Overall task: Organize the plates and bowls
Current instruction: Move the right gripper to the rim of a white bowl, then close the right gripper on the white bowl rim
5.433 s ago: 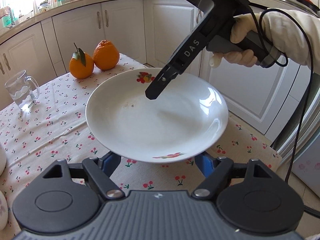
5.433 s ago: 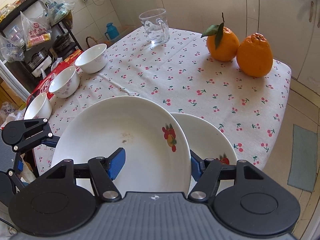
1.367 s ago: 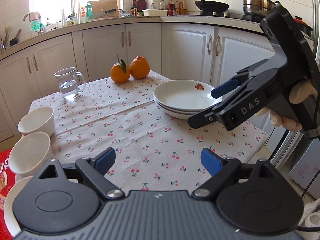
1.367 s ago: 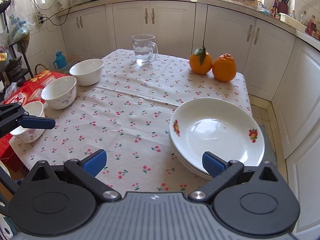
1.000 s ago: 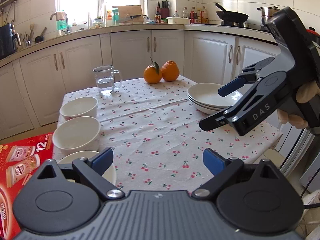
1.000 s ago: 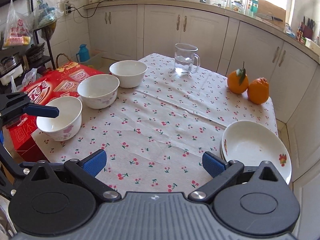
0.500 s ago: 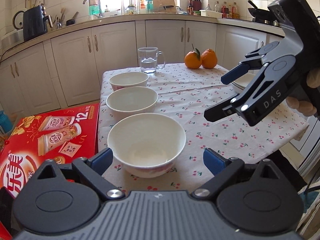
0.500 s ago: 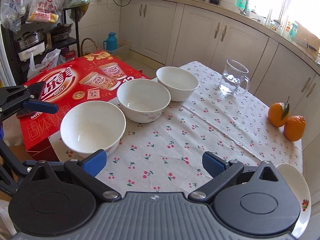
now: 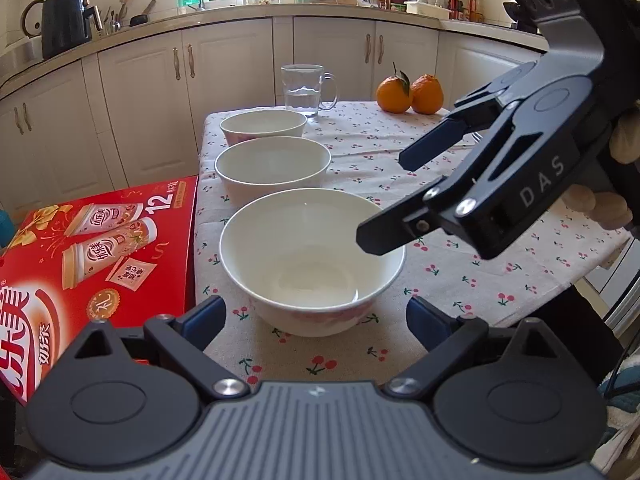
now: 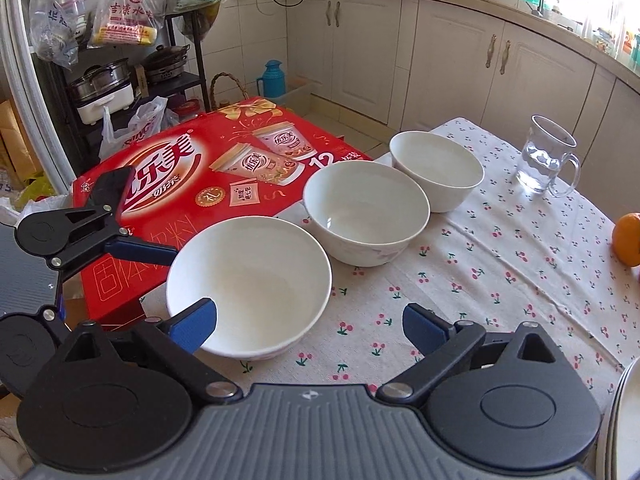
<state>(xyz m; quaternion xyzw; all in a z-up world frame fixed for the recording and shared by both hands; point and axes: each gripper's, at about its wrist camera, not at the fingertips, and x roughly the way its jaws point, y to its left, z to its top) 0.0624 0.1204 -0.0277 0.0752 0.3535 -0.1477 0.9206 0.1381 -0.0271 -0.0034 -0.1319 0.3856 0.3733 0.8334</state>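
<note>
The left gripper [image 9: 314, 318] stands wide open, empty, its fingers either side of the nearest bowl [image 9: 312, 258] without touching it. Beside the table, a red box [image 9: 96, 248] sits left of three bowls in a row on the cherry tablecloth [image 9: 460, 264]. The right gripper [image 10: 310, 324], jaws closing but empty, hovers over that bowl.

Three bowls are sitting in a row on the table [image 9: 460, 280], running from the nearest bowl [image 9: 312, 260] at the frame's centre through the middle bowl [image 9: 272, 168] to the far bowl [image 9: 263, 126] above it. A mug [image 9: 306, 90] is standing just behind the far bowl, with two oranges [image 9: 410, 94] lying to its right. A box [image 9: 100, 248] is lying left of the table, beside the bowls.
</note>
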